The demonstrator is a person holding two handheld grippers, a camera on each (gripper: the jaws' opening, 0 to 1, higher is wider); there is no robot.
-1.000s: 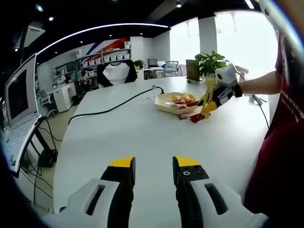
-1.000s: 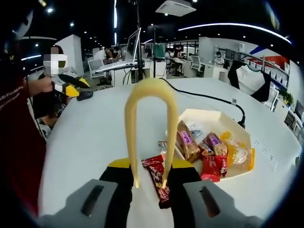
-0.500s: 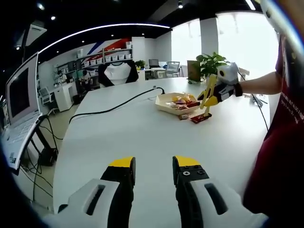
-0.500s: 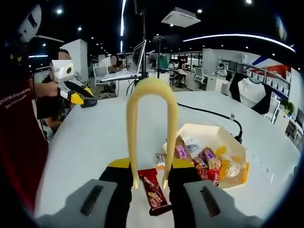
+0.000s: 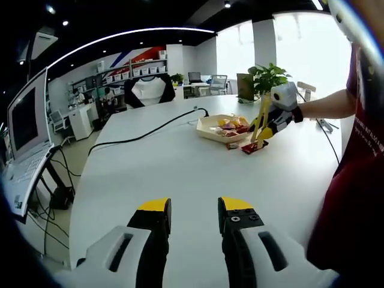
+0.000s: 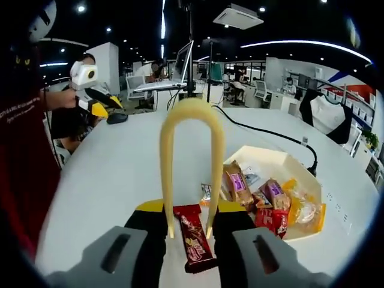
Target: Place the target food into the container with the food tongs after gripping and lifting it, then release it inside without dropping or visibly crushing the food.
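Fingers: left [image 5: 193, 211] apart, empty; right [image 6: 189, 211] clamp tongs [image 6: 192, 129] | red bar [image 6: 191, 240] between tips

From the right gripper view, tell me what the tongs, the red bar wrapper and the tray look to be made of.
Tongs: probably plastic or silicone; one smooth, matte, pale yellow band bent in a U.
Red bar wrapper: likely plastic film; glossy, printed, with crimped ends.
Tray: perhaps paperboard or thin plastic; matte cream walls, too little detail to settle.
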